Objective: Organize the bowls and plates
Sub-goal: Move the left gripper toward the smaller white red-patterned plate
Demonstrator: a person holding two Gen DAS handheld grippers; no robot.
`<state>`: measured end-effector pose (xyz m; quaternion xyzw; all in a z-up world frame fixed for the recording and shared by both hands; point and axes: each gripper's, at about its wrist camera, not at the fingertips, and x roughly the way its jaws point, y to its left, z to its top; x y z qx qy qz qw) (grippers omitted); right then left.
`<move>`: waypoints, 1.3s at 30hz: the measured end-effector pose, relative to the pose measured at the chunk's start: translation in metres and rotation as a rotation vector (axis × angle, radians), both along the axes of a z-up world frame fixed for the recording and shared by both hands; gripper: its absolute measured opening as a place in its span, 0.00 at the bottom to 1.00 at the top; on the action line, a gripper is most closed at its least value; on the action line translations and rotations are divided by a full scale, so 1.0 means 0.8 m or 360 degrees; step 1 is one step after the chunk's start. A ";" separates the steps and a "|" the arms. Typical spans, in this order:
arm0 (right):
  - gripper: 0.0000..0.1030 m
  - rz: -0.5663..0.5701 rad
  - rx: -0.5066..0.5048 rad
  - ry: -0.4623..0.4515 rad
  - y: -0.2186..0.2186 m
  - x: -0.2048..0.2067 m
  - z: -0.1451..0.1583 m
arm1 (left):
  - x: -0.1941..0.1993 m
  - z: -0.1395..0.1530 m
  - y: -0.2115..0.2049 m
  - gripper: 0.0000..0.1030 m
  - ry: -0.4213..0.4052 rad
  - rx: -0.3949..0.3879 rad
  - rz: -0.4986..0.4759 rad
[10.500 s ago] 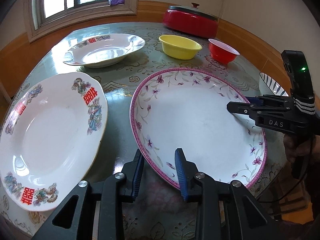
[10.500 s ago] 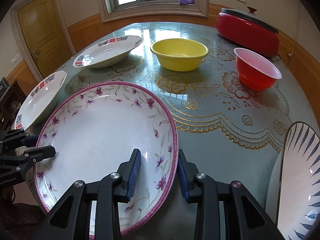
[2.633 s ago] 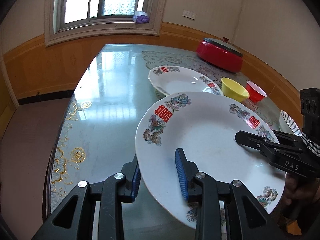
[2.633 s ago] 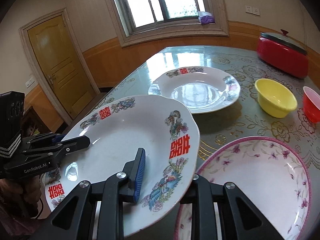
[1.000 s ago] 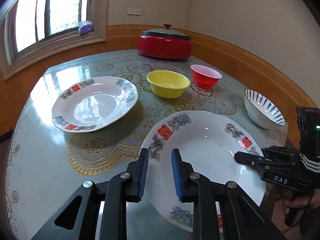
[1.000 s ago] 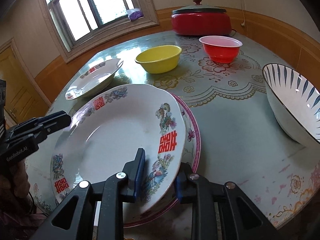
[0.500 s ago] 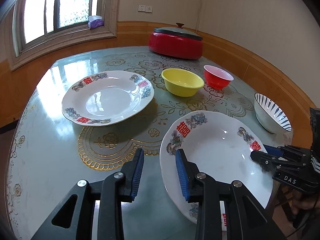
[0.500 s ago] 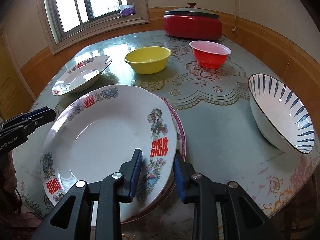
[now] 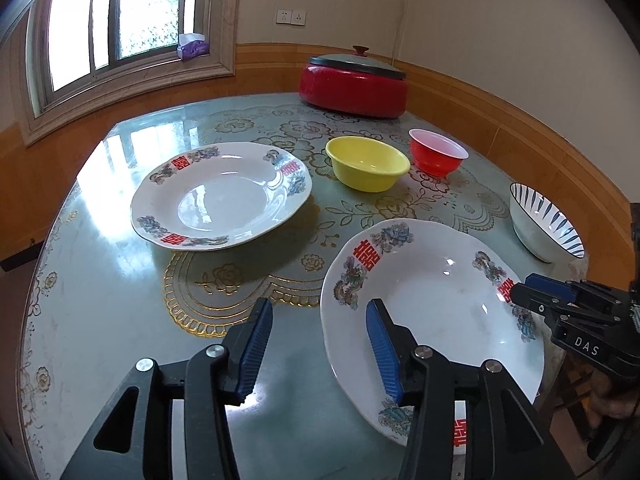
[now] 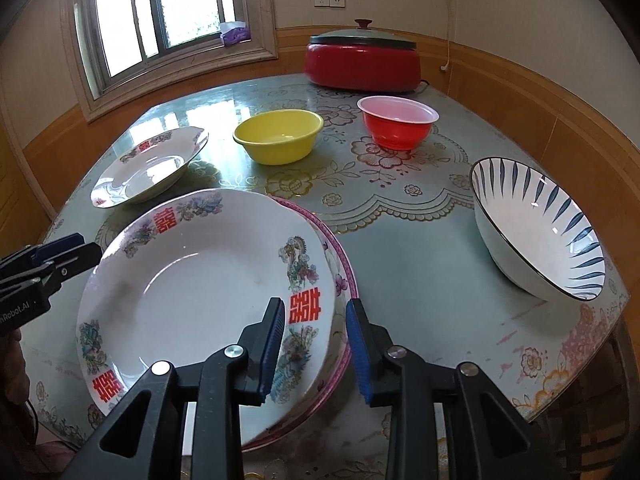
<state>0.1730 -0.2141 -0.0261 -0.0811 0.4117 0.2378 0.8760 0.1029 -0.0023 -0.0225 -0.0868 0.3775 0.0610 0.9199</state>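
Note:
A white plate with red characters [image 10: 192, 300] [image 9: 432, 300] lies on the pink-rimmed plate [image 10: 345, 266] near the table's front edge. My left gripper [image 9: 318, 340] is at the plate's left rim. Its jaws are opening, with the rim between them and neither pad pressing on it. My right gripper [image 10: 316, 344] straddles the right rims of both plates, pads apart from them. Each gripper shows in the other's view, the right gripper [image 9: 524, 294] and the left gripper [image 10: 82, 250] at opposite sides of the plate.
A matching red-character plate [image 9: 220, 196] sits at the far left. Behind are a yellow bowl [image 10: 280, 136], a red bowl [image 10: 398, 124] and a red lidded pot [image 10: 362, 60]. A blue-striped bowl [image 10: 536, 224] stands at the right, near the table edge [image 10: 580, 384].
The red-character plate has settled flat onto the pink-rimmed plate. My left jaws, narrow on its rim a second ago, have spread wide. The right jaws have parted slightly.

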 end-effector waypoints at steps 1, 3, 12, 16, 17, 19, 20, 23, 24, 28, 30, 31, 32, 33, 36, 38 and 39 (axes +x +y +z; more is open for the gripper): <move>0.30 0.0004 0.0013 -0.0007 0.003 0.000 0.003 | -0.001 0.001 0.001 0.50 0.0001 0.0002 0.0002; 0.30 0.0028 0.0056 0.0003 0.011 0.001 0.009 | -0.003 0.002 0.003 0.50 0.0002 0.0001 0.0012; 0.31 0.0233 0.0290 0.0158 0.058 0.014 0.020 | -0.014 0.007 0.017 0.55 0.0004 0.0012 0.0058; 0.31 0.0311 0.0350 0.0232 0.082 0.018 0.021 | -0.019 0.006 0.029 0.56 0.0014 -0.0011 0.0085; 0.31 0.0324 0.0364 0.0248 0.087 0.019 0.021 | -0.020 0.006 0.032 0.57 0.0018 -0.0015 0.0099; 0.31 0.0343 0.0400 0.0292 0.096 0.021 0.022 | -0.022 0.004 0.039 0.59 0.0023 -0.0021 0.0122; 0.31 0.0349 0.0415 0.0309 0.101 0.022 0.022 | -0.024 0.003 0.042 0.59 0.0027 -0.0025 0.0131; 0.31 0.0360 0.0459 0.0361 0.114 0.028 0.021 | -0.026 0.000 0.054 0.62 0.0040 -0.0031 0.0152; 0.31 0.0361 0.0482 0.0386 0.117 0.030 0.020 | -0.026 0.000 0.058 0.62 0.0041 -0.0034 0.0160; 0.31 0.0366 0.0536 0.0454 0.137 0.043 0.021 | -0.026 0.005 0.076 0.65 0.0024 -0.0005 0.0208; 0.31 0.0368 0.0555 0.0485 0.147 0.048 0.021 | -0.023 0.008 0.086 0.66 0.0022 0.0011 0.0230; 0.31 0.0375 0.0564 0.0497 0.153 0.050 0.022 | -0.022 0.009 0.090 0.66 0.0020 0.0021 0.0241; 0.31 0.0378 0.0568 0.0503 0.159 0.054 0.023 | -0.020 0.011 0.095 0.66 0.0019 0.0029 0.0253; 0.31 0.0366 0.0566 0.0506 0.164 0.057 0.023 | -0.019 0.012 0.099 0.66 0.0020 0.0032 0.0262; 0.31 0.0346 0.0594 0.0540 0.175 0.070 0.024 | -0.015 0.013 0.112 0.66 0.0027 0.0019 0.0276; 0.31 0.0316 0.0598 0.0553 0.179 0.077 0.024 | -0.013 0.012 0.118 0.66 0.0032 0.0004 0.0279; 0.31 0.0305 0.0604 0.0566 0.181 0.081 0.022 | -0.011 0.011 0.121 0.66 0.0034 0.0001 0.0279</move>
